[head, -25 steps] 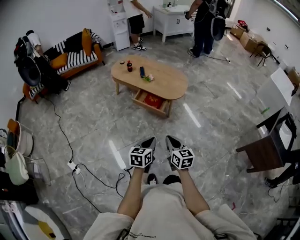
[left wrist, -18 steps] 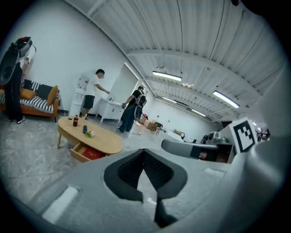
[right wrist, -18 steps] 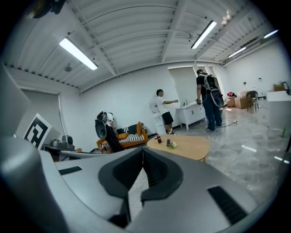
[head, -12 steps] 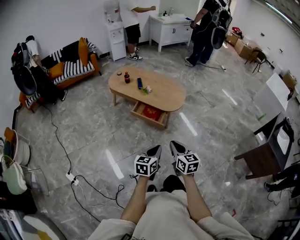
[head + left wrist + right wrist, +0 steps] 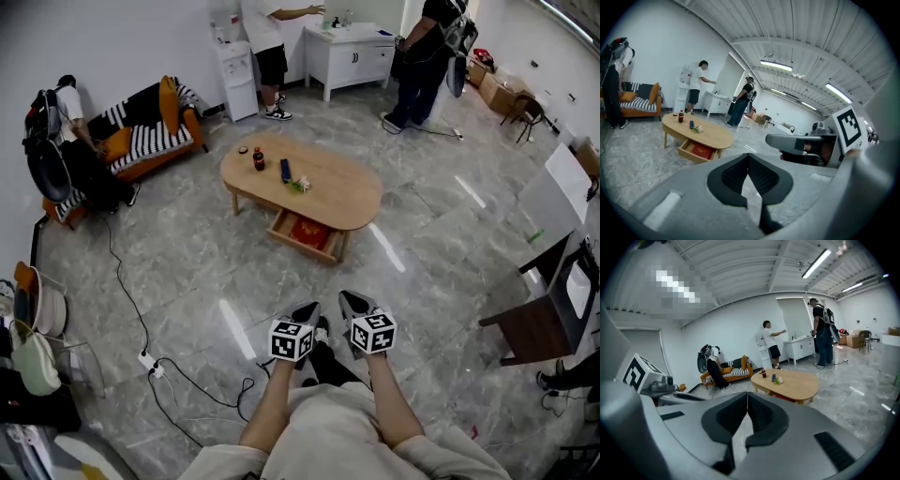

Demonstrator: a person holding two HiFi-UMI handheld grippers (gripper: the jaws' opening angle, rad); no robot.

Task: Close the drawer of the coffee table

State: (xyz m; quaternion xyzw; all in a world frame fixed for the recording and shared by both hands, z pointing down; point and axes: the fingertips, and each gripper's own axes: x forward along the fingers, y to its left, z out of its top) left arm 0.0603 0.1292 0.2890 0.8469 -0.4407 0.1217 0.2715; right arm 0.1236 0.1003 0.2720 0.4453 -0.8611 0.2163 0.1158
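The oval wooden coffee table (image 5: 309,187) stands in mid-room, well ahead of me. Its drawer (image 5: 307,234) is pulled out on the near side, and a red item lies in it. A cola bottle (image 5: 258,158) and small items stand on the tabletop. My left gripper (image 5: 303,312) and right gripper (image 5: 348,303) hang side by side above the floor, both shut and empty, far short of the table. In the left gripper view the table (image 5: 698,132) and open drawer (image 5: 695,151) lie left of the closed jaws (image 5: 748,155). The right gripper view has the table (image 5: 792,382) beyond its jaws (image 5: 746,394).
A striped sofa (image 5: 150,122) with bags lines the left wall. A power strip and cables (image 5: 148,358) trail on the floor to my left. Two people stand by a white cabinet (image 5: 352,52) at the back. A dark desk (image 5: 534,323) stands at the right.
Both grippers have sunk a little lower in the head view, still side by side. The people at the back have shifted. The drawer stays open.
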